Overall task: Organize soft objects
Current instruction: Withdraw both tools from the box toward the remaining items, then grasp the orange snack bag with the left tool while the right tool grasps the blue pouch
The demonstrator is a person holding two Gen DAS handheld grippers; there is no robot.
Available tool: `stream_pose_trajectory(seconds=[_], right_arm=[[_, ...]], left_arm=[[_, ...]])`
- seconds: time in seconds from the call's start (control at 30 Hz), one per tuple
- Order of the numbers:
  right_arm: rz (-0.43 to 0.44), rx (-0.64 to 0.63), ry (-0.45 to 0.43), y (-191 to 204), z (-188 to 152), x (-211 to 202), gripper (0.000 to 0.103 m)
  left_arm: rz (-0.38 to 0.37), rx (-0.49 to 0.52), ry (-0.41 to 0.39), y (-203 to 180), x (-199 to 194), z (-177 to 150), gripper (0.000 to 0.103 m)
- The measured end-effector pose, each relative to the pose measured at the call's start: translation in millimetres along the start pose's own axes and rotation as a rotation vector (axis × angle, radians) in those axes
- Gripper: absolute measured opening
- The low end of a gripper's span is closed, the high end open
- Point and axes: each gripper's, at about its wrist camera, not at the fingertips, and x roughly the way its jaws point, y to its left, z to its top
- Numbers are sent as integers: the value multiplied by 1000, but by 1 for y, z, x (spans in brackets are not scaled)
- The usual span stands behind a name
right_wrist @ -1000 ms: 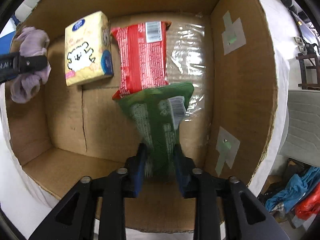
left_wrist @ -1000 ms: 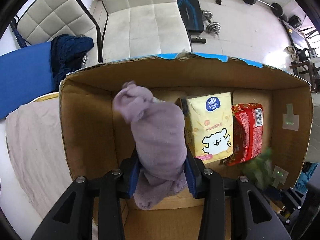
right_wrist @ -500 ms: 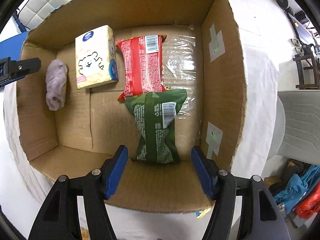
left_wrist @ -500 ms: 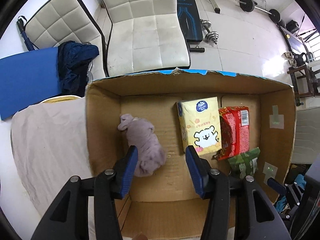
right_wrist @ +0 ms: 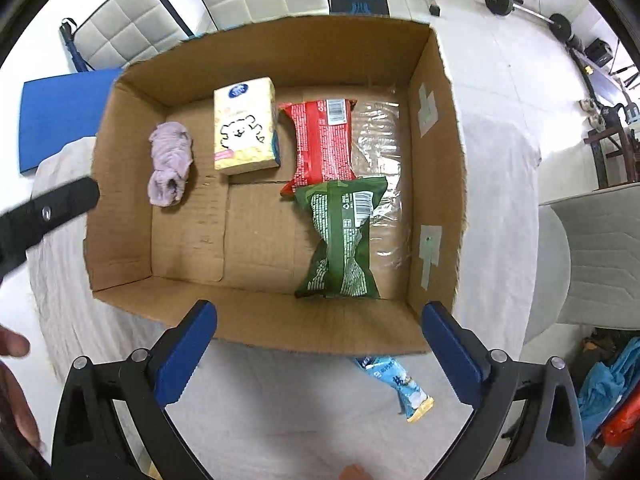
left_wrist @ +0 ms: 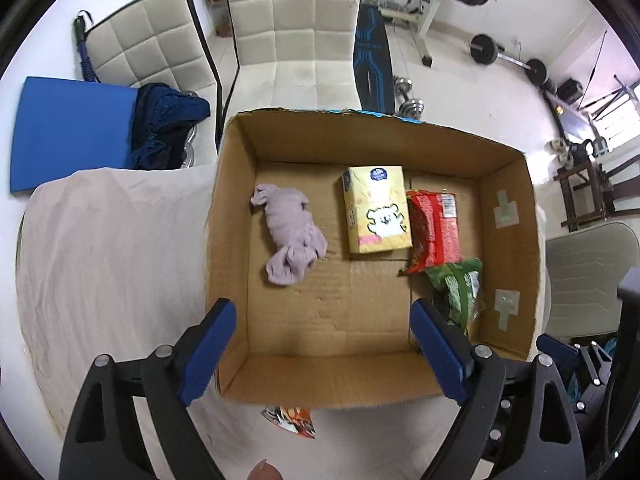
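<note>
Now left hand-held gripper (left_wrist: 322, 346) and right hand-held gripper (right_wrist: 320, 340) spread wide, empty, above box (right_wrist: 276, 320).

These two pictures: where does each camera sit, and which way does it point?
Left wrist view: mounted on the left gripper, above the brown cardboard box, looking down; its open blue-padded fingers show.
Right wrist view: on the right gripper, looking down from the box's right side; its open fingers, plus the left gripper's black body, show.
Shared: lilac rolled cloth, yellow tissue pack, red and green snack bags.
</note>
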Motion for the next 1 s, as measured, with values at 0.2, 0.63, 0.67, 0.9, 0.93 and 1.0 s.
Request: stream_pose_trajectory(seconds=[0.2,0.63,0.67,0.9,0.93,1.0], right_arm=[[-18,2,-93,4,-23,-31,103],[-12,-24,-270,19,-77,-110,103],[-11,-27,-273,20,-80,-112,103],[-1,-34,-302,20,-97,-128,103],[3,-33,-304,19,-99,-129,103],[-1,-33,-300,13,-103,-127,103]], left_arm=[[26,10,-96,-2,-35,-33,93],[48,18,-287,-10,-103,-88,101],[50,17,-296,-11,-107,-91,102],[34,1,-364,-10,-128,-104,102],[33,5,-366,-9,-129,-105,102],[49,11,-373,-9,-129,-109,102]])
